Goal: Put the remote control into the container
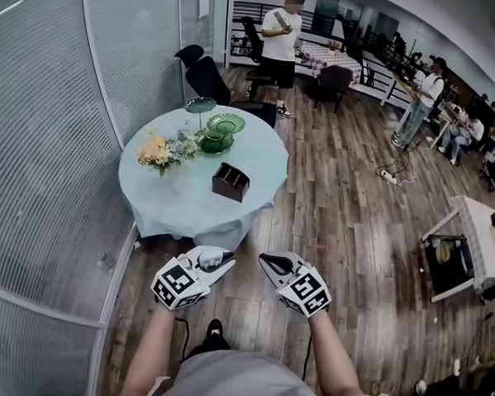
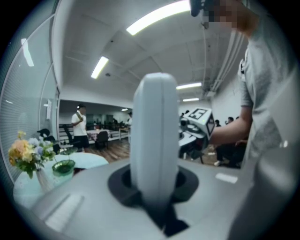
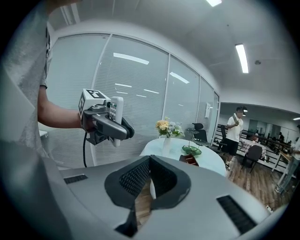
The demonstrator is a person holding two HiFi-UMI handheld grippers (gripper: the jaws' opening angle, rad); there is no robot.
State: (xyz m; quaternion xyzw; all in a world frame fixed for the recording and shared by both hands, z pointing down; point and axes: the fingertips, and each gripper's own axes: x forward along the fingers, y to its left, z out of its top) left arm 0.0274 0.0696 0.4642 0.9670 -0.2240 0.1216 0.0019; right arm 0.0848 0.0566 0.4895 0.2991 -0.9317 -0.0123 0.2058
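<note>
A white remote control (image 2: 154, 136) stands upright between the jaws of my left gripper (image 2: 154, 190), which is shut on it. In the right gripper view the remote (image 3: 116, 112) shows its buttons above the left gripper (image 3: 108, 125). My right gripper (image 3: 150, 180) is shut with nothing in it. In the head view the left gripper (image 1: 222, 257) and the right gripper (image 1: 267, 259) hang side by side over the wooden floor, short of the round table (image 1: 257, 165). The brown container (image 1: 230, 182) sits on the near right part of the table, also seen as a container (image 3: 190, 160).
The table also carries a vase of flowers (image 1: 160, 152) at the left and green glass dishes (image 1: 218, 135) at the back. A ribbed glass wall (image 1: 44, 141) runs along the left. A black chair (image 1: 206, 77) stands behind the table. People (image 1: 281, 39) stand further back.
</note>
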